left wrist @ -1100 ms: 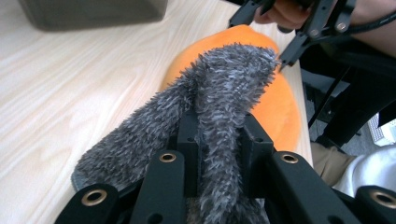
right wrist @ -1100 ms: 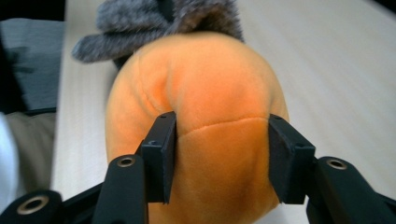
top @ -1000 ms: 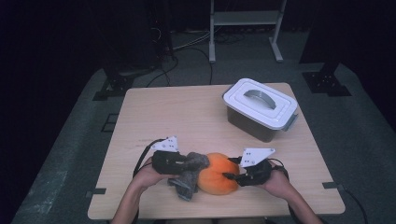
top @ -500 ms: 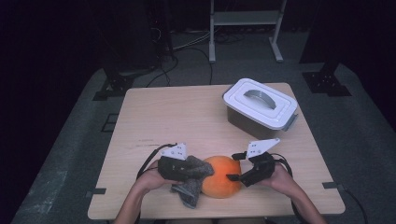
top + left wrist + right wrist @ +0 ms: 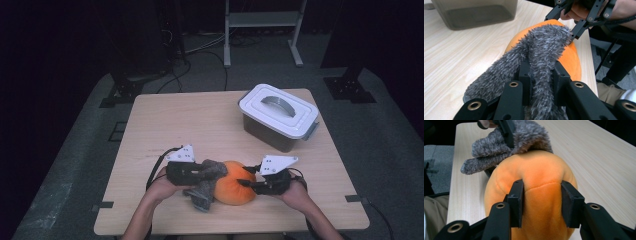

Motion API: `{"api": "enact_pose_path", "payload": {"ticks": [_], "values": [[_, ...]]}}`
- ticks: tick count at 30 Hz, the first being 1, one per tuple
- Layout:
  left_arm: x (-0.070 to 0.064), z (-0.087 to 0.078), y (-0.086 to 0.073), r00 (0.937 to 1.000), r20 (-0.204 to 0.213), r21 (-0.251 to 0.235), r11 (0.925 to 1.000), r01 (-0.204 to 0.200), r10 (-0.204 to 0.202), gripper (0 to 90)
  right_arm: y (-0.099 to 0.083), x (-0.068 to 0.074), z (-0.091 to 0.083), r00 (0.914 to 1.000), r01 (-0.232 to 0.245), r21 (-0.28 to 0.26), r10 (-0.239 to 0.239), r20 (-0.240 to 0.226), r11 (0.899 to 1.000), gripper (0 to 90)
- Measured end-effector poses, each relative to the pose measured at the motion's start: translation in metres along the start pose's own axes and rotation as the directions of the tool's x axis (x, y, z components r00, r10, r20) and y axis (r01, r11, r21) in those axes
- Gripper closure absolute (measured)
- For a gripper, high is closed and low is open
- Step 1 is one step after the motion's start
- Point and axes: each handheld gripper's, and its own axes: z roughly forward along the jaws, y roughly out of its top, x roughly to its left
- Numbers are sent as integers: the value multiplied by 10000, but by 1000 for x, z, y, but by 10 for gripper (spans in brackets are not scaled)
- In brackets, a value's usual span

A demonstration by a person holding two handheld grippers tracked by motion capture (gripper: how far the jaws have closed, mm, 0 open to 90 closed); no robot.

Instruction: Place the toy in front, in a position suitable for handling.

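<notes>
1. High view: an orange plush toy (image 5: pixel 235 183) with a grey fuzzy part (image 5: pixel 206 184) lies near the worktop's (image 5: pixel 200 125) front edge, between the left gripper (image 5: pixel 200 171) and the right gripper (image 5: pixel 248 185). A lidded white box (image 5: pixel 278 116) stands well apart, toward the far right.
2. Left gripper view: the fingers (image 5: pixel 525 77) pinch the grey fuzzy part (image 5: pixel 544 52).
3. Right gripper view: the fingers (image 5: pixel 516 197) squeeze the orange plush toy (image 5: pixel 536 182).

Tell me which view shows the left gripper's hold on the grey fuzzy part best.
The left gripper view: the left gripper has both jaws pinching a fold of the grey fuzzy part up close. The high view shows that contact small and from above. The right gripper view shows the grey part beyond the orange plush, its grip partly hidden.
</notes>
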Motion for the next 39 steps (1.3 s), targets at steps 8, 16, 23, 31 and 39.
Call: {"api": "enact_pose_path", "payload": {"ticks": [8,16,23,31,39], "values": [[-9,10,-3,9966,650,827,9950,-558,505,738,-5,-9,-9,9890,-591,393,639,-1331,9975,383],[-13,11,-4,9902,1182,974,9915,-866,749,738,-9,-16,-1,9808,-1385,557,1447,-1305,9888,267],[-4,5,-10,9935,1041,1115,9921,-575,459,737,-10,-9,-2,9863,-770,742,869,-1405,9943,412],[2,-2,-11,9979,635,878,9959,-205,150,738,-11,-7,-6,9897,-636,683,718,-1243,9956,420],[-5,1,-1,9977,617,54,9995,-298,294,737,-7,-3,-5,9879,-447,498,515,-1461,9978,404]]}}
